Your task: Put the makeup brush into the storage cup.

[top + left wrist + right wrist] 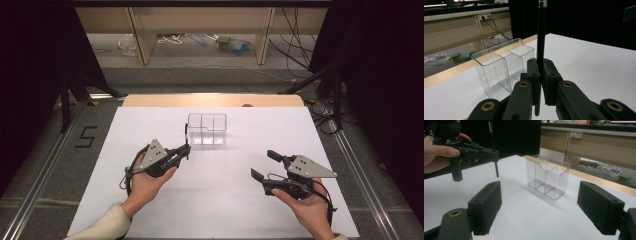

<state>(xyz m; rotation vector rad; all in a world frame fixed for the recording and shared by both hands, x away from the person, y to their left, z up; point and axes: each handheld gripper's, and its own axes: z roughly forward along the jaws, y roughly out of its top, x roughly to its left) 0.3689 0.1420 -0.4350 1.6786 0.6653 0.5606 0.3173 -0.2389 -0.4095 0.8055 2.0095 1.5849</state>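
holding a black pen [541, 37] upright, the left gripper [187, 150] was clamped on it, just short of the clear organizer [207, 128] at its 1 o'clock. nothing had gone in yet. the right gripper [265, 165] stood apart and empty at the organizer's 5 o'clock.

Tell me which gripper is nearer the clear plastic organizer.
Left. The left gripper, shut on an upright black pen, sits just beside the clear organizer. The right gripper, fingers open and empty, is farther off, toward the person.

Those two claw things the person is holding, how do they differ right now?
The left gripper is shut on a thin black pen held upright, while the right gripper stands wide open with nothing between its jaws. The left gripper sits close beside the clear divided box; the right gripper is farther from it. Both are black, each hand-held above the white table.
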